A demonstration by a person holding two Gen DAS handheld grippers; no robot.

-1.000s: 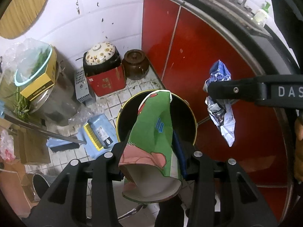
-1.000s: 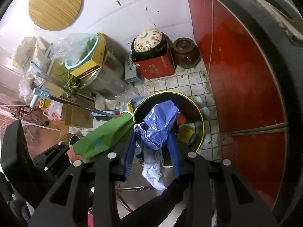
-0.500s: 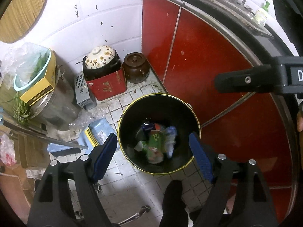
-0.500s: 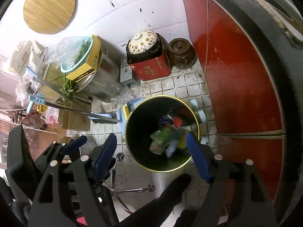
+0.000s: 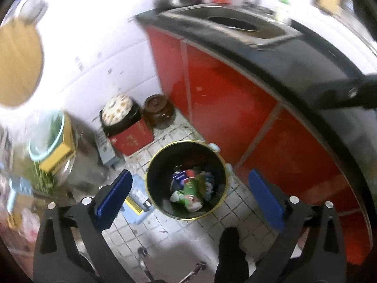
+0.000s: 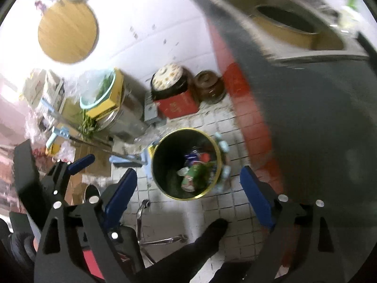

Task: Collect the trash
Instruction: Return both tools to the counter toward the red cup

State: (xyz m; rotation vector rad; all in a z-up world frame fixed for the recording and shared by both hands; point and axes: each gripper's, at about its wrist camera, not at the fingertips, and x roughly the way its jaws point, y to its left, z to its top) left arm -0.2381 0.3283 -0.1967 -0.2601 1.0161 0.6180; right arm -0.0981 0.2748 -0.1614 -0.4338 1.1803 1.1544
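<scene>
Bin (image 5: 150,184) mouth open from above, trash (image 5: 188,191) sits low inside, walls clear. Right side tight: red cabinet (image 5: 235,108) and black desk (image 5: 271,54) edge overhang just beside the rim. Behind: red box (image 5: 132,139) with floral-lid pot, brown jar (image 5: 157,110), near but apart. Left: blue brush (image 5: 137,200) against the bin, steel pot (image 6: 124,118) clutter beyond. Bare floor tiles (image 5: 240,210) in front; chair leg (image 6: 165,239) and a person's dark foot (image 5: 229,240) there.
</scene>
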